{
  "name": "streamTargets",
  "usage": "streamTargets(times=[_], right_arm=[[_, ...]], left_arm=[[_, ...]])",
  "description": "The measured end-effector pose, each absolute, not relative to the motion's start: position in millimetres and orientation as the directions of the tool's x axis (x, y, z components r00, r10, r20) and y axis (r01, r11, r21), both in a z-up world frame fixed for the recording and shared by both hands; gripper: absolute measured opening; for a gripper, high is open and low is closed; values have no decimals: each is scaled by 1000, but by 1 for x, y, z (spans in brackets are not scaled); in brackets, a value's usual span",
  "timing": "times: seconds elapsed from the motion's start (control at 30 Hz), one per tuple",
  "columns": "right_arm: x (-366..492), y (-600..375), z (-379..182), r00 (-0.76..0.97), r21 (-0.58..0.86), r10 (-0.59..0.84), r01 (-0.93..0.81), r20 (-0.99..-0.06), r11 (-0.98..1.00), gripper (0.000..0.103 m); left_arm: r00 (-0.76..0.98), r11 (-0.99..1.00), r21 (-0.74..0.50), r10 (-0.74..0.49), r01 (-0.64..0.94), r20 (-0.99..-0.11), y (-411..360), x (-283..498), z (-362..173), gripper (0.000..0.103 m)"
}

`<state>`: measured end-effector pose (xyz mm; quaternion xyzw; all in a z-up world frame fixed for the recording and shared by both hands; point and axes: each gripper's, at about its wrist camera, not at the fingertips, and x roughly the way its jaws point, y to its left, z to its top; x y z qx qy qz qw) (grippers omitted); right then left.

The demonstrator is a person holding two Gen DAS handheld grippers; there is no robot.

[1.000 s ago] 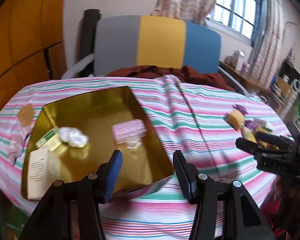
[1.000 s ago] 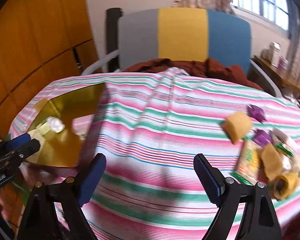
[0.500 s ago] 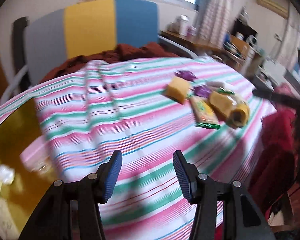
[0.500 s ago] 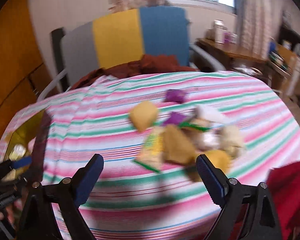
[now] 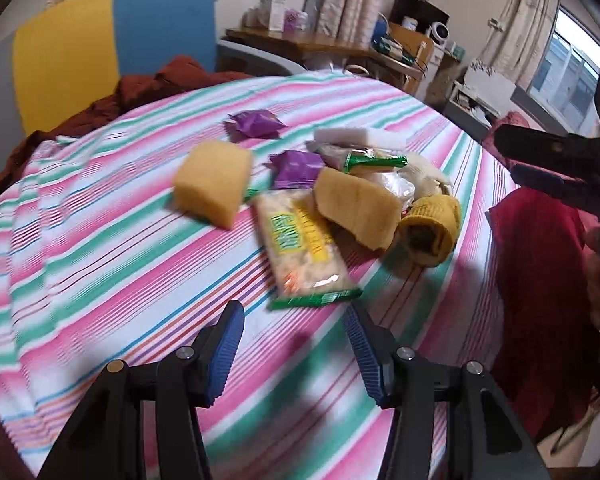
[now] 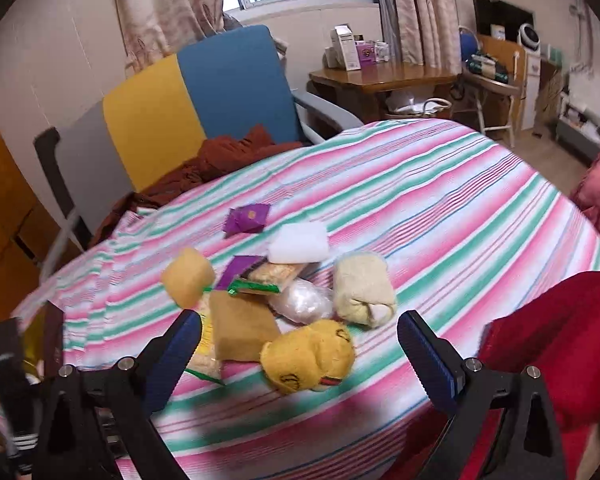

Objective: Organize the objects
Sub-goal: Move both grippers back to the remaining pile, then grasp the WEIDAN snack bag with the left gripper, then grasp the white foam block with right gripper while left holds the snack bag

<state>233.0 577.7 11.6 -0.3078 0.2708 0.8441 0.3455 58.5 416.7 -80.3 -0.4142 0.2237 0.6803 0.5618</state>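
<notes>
Left gripper (image 5: 294, 344) jaws wide, nothing between them, hovering over striped tablecloth (image 5: 100, 264) just short of snack packet (image 5: 302, 246). Pile, left to right in left wrist view: yellow sponge block (image 5: 212, 184) standing apart, snack packet, purple wrapper (image 5: 296, 168), second sponge (image 5: 356, 208) lying over packet's far end, rolled yellow sock (image 5: 430, 232) touching it. Right gripper (image 6: 300, 344) jaws wide, empty, straddling yellow sock (image 6: 308, 356), cream sock roll (image 6: 362, 288) just beyond.

Tricolour chair (image 6: 188, 92) behind table, wooden desk (image 6: 384, 76) beyond.
</notes>
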Motion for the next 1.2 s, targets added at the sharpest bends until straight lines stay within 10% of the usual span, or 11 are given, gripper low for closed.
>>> streamTargets(times=[0.5,1.2], right_arm=[[237,589,-3,-638,391,312,-714,-704,-580,99],[235,589,-5,-627,385,303,-720,-717,-577,99]], left_arm=[[-21,-268,-156,559,-951,-829,478,45,-105,49],[-142,-420,-192,644,-887,-752,338,46,-105,46]])
